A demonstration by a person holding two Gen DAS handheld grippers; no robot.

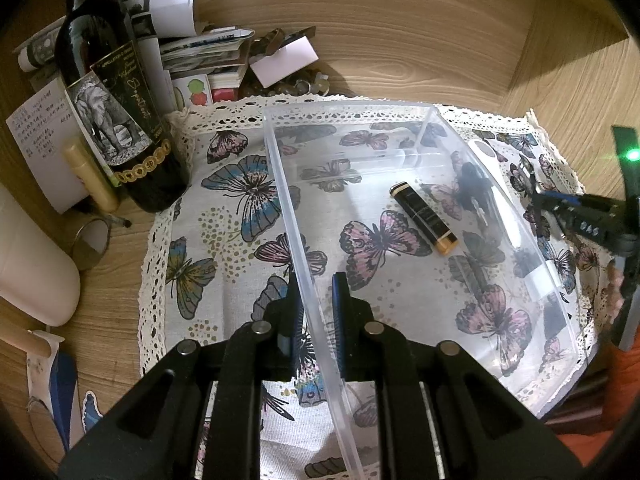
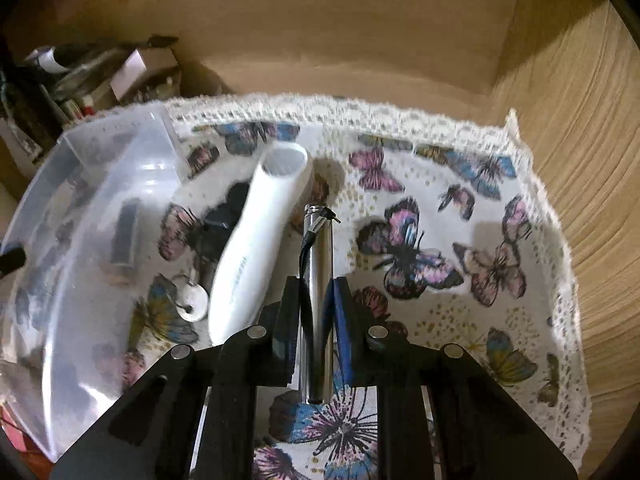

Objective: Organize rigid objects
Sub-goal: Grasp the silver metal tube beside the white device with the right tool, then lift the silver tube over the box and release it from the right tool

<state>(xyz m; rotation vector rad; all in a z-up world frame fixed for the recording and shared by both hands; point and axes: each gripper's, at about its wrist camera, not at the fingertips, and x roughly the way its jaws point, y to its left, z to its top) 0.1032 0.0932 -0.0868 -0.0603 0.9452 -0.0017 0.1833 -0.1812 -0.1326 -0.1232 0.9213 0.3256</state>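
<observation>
Left tool (image 1: 316, 312) angled down, pinching the near wall of the clear bin (image 1: 400, 152); lipstick (image 1: 424, 218) lies inside. Right tool (image 2: 316, 312) angled down, clamped on a metal tube (image 2: 318, 280) beside a white tube (image 2: 256, 248). Butterfly cloth (image 2: 460, 208) covers wooden bench (image 1: 400, 40).

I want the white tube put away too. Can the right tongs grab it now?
Probably not yet. The right tongs are shut on the silver pen, so they're full. The white tube lies uncovered right beside them, though.
</observation>
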